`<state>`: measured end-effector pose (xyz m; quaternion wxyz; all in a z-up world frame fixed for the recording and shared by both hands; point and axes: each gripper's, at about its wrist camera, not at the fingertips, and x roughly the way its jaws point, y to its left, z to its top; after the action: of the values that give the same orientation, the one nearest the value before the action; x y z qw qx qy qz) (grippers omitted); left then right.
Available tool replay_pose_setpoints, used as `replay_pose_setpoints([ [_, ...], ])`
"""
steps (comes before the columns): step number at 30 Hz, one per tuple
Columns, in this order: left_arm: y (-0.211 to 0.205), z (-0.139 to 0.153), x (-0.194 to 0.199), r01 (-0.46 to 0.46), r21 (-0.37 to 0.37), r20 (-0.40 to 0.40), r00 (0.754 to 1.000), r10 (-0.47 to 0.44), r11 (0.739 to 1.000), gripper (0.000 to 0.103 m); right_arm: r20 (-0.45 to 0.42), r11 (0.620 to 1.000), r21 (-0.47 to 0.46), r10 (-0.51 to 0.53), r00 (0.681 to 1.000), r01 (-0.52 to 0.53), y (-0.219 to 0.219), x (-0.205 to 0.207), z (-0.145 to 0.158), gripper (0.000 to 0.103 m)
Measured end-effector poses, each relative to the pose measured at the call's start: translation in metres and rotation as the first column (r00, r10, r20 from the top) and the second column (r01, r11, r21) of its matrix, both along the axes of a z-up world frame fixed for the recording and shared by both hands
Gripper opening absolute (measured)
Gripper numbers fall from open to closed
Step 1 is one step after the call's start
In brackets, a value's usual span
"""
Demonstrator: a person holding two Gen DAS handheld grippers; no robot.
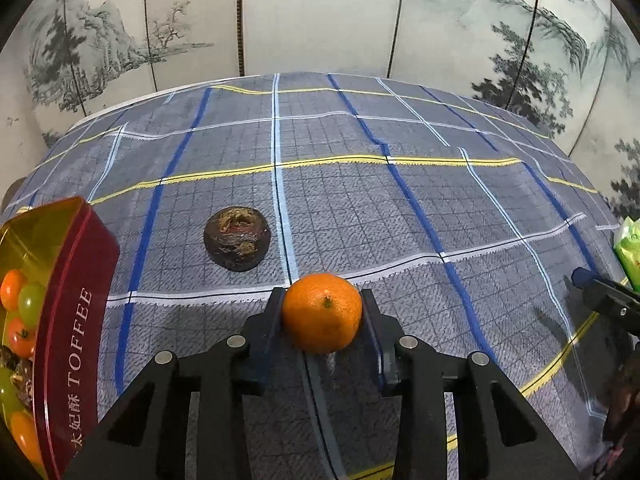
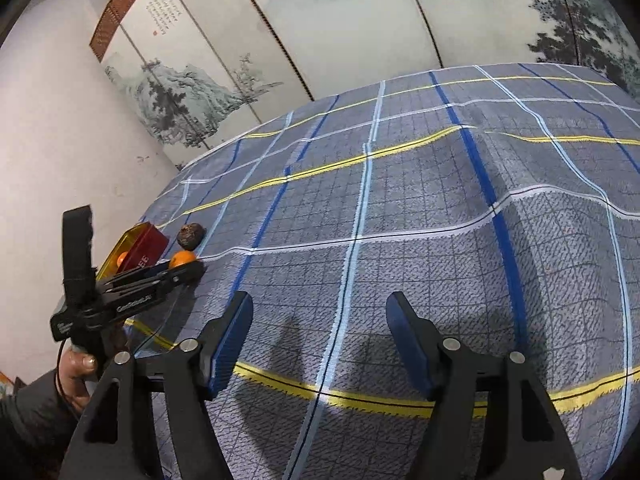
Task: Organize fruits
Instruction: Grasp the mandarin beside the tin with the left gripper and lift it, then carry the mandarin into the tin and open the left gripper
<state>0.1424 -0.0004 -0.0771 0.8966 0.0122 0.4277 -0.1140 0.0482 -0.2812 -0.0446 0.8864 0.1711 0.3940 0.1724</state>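
Observation:
A small orange (image 1: pixel 322 312) sits on the checked cloth, and my left gripper (image 1: pixel 322 307) is shut on it, a blue pad pressed on each side. A dark brown, wrinkled fruit (image 1: pixel 237 238) lies on the cloth a little beyond it to the left. At the left edge a red and gold "TOFFEE" tin (image 1: pixel 76 300) holds several oranges, green grapes and dark fruits. In the right wrist view my right gripper (image 2: pixel 319 308) stands open over bare cloth with nothing between its fingers; far left there are the left gripper (image 2: pixel 182 270), the orange (image 2: pixel 182 259), the dark fruit (image 2: pixel 191 235) and the tin (image 2: pixel 142 249).
The blue-grey checked tablecloth (image 1: pixel 360 208) covers the whole table. A green packet (image 1: pixel 629 252) lies at the right edge. A painted folding screen (image 1: pixel 320 12) stands behind the far edge. A person's hand (image 2: pixel 78 376) and dark sleeve hold the left gripper's handle.

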Motion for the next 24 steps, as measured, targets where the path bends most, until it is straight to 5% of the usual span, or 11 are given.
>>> replay_pose_setpoints([
  [17,0.005,0.007,-0.005,-0.041,-0.009,0.034,0.999,0.042,0.999,0.037,-0.043,0.995,-0.038,-0.089,0.995,0.087,-0.004,0.011,-0.007,0.069],
  [24,0.023,0.035,-0.037,-0.051,-0.1,0.023,0.998,0.053,0.994,0.037,-0.044,0.995,-0.055,-0.088,0.995,0.086,-0.001,0.012,-0.007,0.07],
])
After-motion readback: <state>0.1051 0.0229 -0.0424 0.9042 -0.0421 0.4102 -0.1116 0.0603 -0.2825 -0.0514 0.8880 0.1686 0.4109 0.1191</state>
